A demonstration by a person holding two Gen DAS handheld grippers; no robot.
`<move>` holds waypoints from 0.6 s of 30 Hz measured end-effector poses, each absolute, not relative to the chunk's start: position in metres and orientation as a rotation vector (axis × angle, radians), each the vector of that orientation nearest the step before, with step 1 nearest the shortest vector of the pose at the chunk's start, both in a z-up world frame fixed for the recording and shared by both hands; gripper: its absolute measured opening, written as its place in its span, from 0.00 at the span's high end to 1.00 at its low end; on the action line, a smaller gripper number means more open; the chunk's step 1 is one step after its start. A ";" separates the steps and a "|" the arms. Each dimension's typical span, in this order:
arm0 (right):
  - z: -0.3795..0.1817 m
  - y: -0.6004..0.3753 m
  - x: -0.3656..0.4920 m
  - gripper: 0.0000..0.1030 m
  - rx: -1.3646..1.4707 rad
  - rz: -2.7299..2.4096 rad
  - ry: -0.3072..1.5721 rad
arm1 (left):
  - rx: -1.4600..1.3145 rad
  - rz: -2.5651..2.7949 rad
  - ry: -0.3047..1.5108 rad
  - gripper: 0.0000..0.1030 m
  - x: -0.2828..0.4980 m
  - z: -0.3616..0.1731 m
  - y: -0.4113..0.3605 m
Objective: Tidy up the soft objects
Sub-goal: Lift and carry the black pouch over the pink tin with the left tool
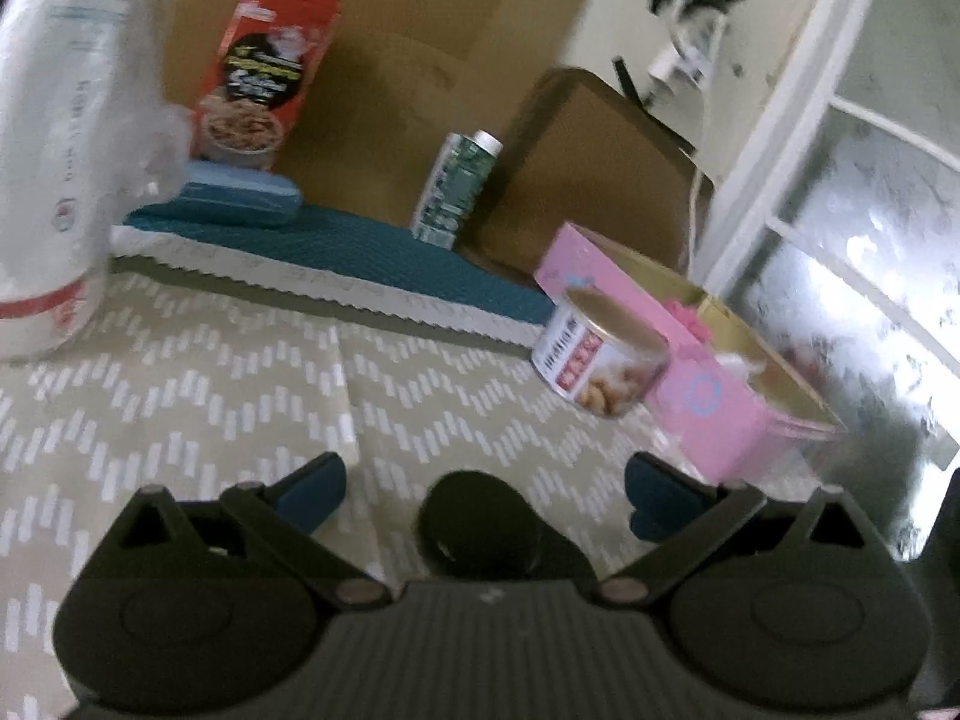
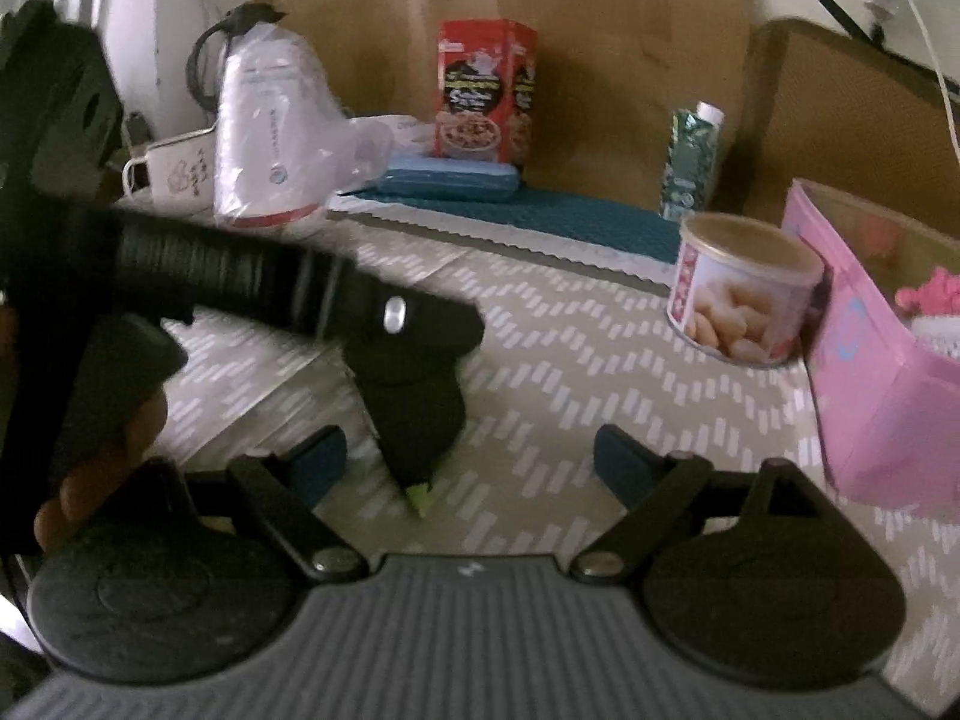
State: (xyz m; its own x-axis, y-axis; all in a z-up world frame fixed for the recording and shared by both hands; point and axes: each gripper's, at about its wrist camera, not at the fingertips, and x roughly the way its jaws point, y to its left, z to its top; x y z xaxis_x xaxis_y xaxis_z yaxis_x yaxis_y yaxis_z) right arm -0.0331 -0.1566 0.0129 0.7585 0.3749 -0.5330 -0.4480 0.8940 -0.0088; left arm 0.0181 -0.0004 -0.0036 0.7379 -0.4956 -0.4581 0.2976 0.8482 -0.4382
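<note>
A black soft lump with a green tip lies on the chevron tablecloth. It sits between the wide-apart blue pads of my right gripper, which is open and not touching it. In the left wrist view the same black lump shows as a rounded shape between the spread jaws of my left gripper, also open, with both pads clear of it. The left tool's ribbed body reaches in from the left above the lump, held by a hand.
An open pink box with something pink and fluffy inside stands at the right, a snack can beside it. At the back are a teal mat, a blue case, a red cereal box, a green carton and a white plastic-wrapped pack.
</note>
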 end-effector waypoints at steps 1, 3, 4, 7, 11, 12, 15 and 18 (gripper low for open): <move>0.013 -0.155 -0.033 0.08 -0.151 0.446 0.546 | -0.354 -0.435 0.597 0.00 0.019 -0.004 0.001; 0.013 -0.155 -0.030 0.08 -0.152 0.443 0.552 | -0.364 -0.437 0.602 0.00 0.021 -0.004 0.003; 0.013 -0.156 -0.028 0.08 -0.143 0.445 0.559 | -0.365 -0.439 0.602 0.00 0.021 -0.004 0.004; 0.013 -0.159 -0.023 0.08 -0.109 0.448 0.580 | -0.348 -0.435 0.602 0.00 0.022 -0.004 0.002; 0.014 -0.155 -0.029 0.24 -0.128 0.479 0.556 | -0.257 -0.427 0.613 0.00 0.022 -0.003 -0.010; 0.015 -0.153 -0.032 0.32 -0.125 0.494 0.554 | -0.229 -0.422 0.616 0.00 0.021 -0.002 -0.015; 0.016 -0.150 -0.036 0.61 -0.120 0.564 0.551 | -0.147 -0.444 0.628 0.02 0.019 -0.002 -0.028; 0.017 -0.151 -0.039 0.63 -0.120 0.591 0.551 | -0.065 -0.481 0.628 0.21 0.013 -0.002 -0.041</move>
State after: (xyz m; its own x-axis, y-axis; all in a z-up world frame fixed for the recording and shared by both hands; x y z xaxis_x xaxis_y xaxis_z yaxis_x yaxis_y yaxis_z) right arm -0.0389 -0.1510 0.0166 0.6910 0.4963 -0.5255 -0.5590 0.8278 0.0467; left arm 0.0134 -0.0406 -0.0019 0.7029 -0.4516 -0.5495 0.4126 0.8882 -0.2021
